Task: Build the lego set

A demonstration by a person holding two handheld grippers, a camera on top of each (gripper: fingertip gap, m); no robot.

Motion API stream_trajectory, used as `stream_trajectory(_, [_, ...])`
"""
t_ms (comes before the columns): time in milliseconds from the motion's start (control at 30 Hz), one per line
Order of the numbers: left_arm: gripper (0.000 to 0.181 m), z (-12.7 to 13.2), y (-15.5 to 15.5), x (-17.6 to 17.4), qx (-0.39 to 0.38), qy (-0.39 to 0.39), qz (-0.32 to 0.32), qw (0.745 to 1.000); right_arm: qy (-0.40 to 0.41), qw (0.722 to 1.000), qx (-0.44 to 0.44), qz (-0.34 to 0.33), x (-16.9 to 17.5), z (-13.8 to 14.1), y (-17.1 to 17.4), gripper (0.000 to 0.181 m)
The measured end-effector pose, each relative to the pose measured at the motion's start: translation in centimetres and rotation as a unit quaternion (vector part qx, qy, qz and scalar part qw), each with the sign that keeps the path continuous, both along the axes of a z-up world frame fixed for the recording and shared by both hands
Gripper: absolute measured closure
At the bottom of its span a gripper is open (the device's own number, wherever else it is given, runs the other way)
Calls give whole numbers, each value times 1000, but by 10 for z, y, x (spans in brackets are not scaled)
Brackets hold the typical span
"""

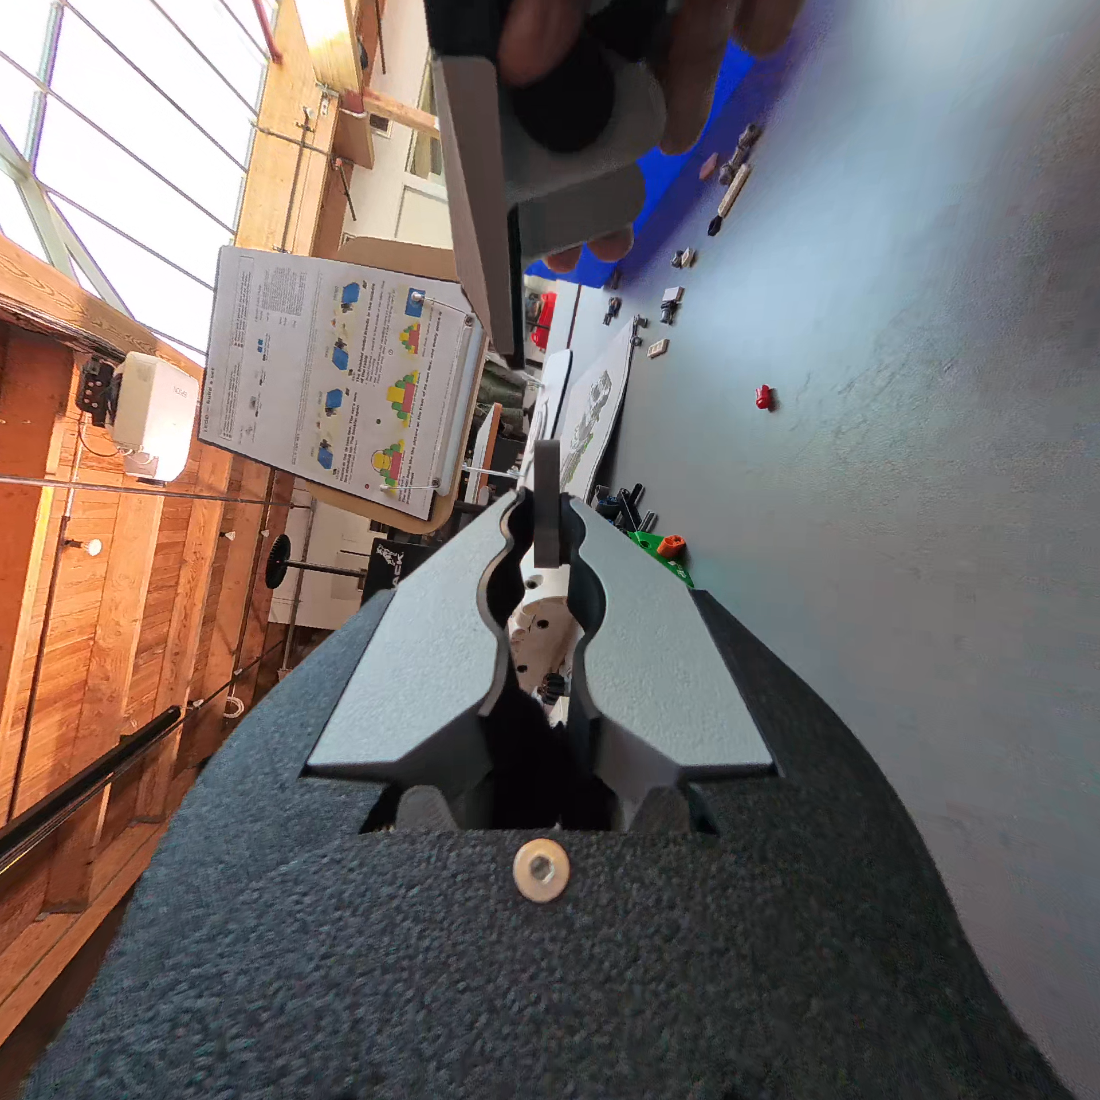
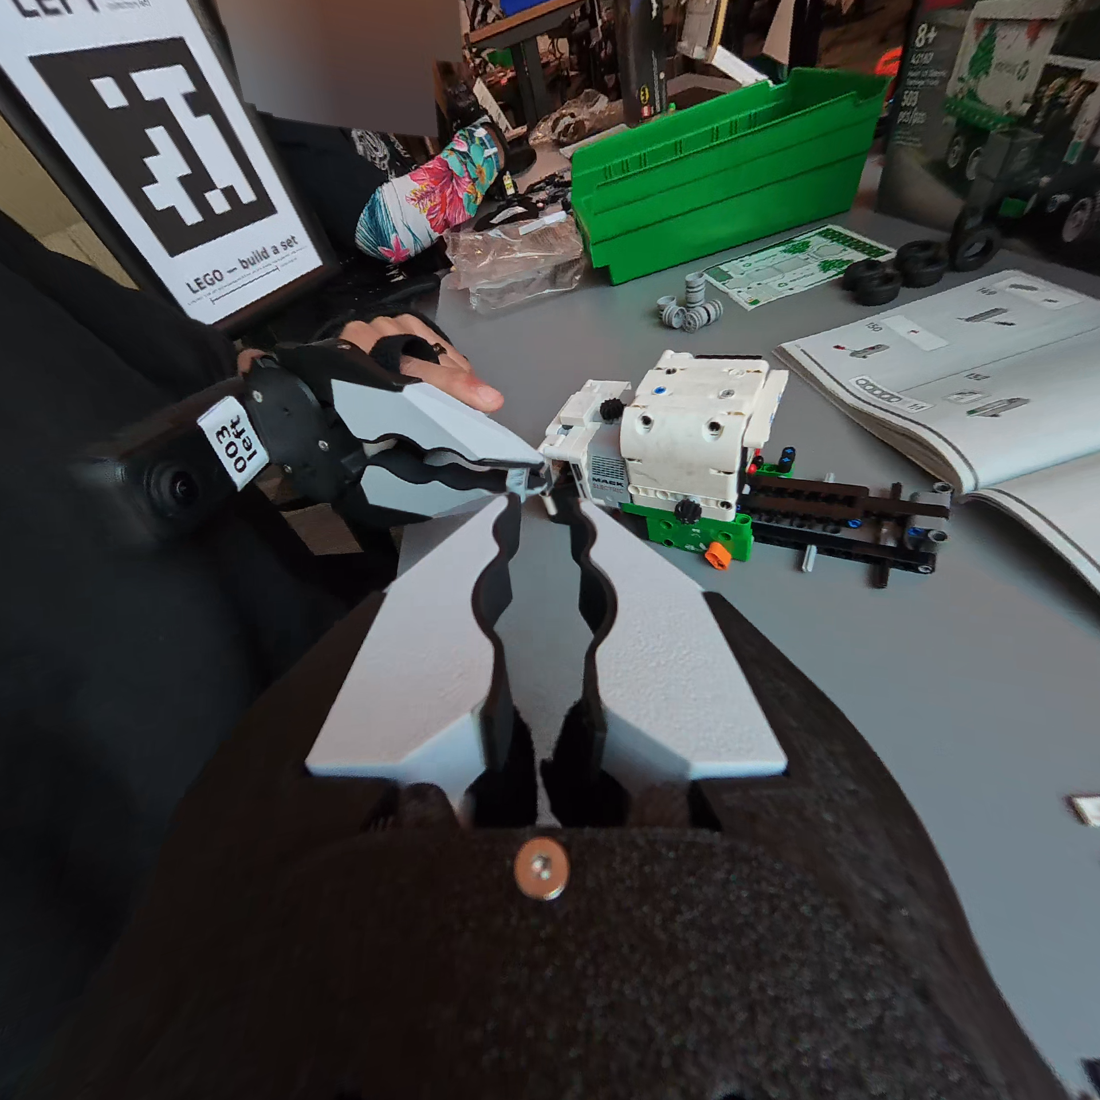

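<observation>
Lego truck (image 2: 684,452) on worktop (image 2: 833,684): left gripper (image 2: 538,473) fingers clamped on its front bumper, right gripper (image 2: 544,506) fingers apart; steady it, approach squarely.

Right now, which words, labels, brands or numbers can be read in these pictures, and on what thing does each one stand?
I do not quote writing; these things bear it:
white sign with black square marker: large print, legible.
sticker on the left gripper: legible.
truck cab grille: print, legible.
set box: digits, legible.
booklet: step numbers, legible.
sticker sheet: too small.
clipped sheet: mostly too small.
</observation>
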State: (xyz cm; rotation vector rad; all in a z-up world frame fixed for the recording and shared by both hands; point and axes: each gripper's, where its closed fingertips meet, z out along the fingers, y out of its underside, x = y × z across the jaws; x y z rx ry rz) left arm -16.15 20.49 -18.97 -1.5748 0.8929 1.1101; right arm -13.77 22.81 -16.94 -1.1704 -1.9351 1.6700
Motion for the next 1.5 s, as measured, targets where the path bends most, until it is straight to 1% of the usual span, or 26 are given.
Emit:
stream_trajectory(67, [175,1,1,0,2,-3,-6,1000,-2,1000,14,-3,5,-1,-8,161])
stream_trajectory(133, [175,1,1,0,0,-10,-16,1000,-1,999,45,-20,6,-5,-10,161])
stream_trajectory(167, [175,1,1,0,1,-18,-22,1000,-4,997,71,-39,7,-9,-2,161])
stream_trajectory(200, [175,0,0,-1,-5,-31,-28,999,-17,991,110,-73,6,-17,18,162])
stream_trajectory(233, [175,-2,-1,-1,-13,-51,-40,998,-40,978,165,-121,6,-31,47,163])
stream_trajectory(267, [175,-5,-2,3,-24,-79,-58,995,-73,967,201,-136,10,-46,65,159])
stream_trajectory(300, [175,-9,-4,9,-38,-108,-81,990,-112,965,207,-115,16,-62,68,156])
stream_trajectory(333, [175,-13,-7,17,-51,-136,-106,984,-138,967,194,-88,19,-72,63,155])
stream_trajectory(400, [175,-22,-14,34,-77,-181,-155,968,-156,974,161,-18,22,-85,42,154])
stream_trajectory(433, [174,-24,-17,40,-84,-191,-174,962,-157,973,168,2,21,-93,39,153])
stream_trajectory(500, [175,-26,-20,44,-85,-189,-198,958,-141,975,170,32,17,-98,33,154])
stream_trajectory(567, [175,-24,-21,43,-82,-181,-211,957,-137,970,195,41,9,-101,33,154])
stream_trajectory(667, [175,-22,-21,41,-78,-173,-226,955,-142,941,299,70,2,-108,32,160])
stream_trajectory(767, [174,-28,-21,41,-81,-156,-241,954,-159,892,406,118,3,-112,31,166])
stream_trajectory(800, [174,-32,-21,41,-83,-151,-246,954,-161,877,434,131,2,-113,33,167])
stream_trajectory(867, [174,-36,-22,41,-87,-149,-252,952,-174,859,455,157,3,-112,35,169])
stream_trajectory(1067, [174,-40,-23,32,-91,-152,-248,953,-209,835,467,202,0,-114,41,169])
stream_trajectory(1233, [174,-41,-22,24,-90,-156,-237,955,-215,831,463,222,-1,-117,37,173])
stream_trajectory(1300, [175,-41,-22,23,-91,-159,-234,955,-218,829,463,228,0,-118,36,176])
stream_trajectory(1433, [175,-38,-21,19,-82,-167,-226,956,-222,829,464,220,0,-118,36,177])
stream_trajectory(1500, [175,-37,-20,15,-76,-168,-218,958,-215,839,461,194,-5,-117,37,178])
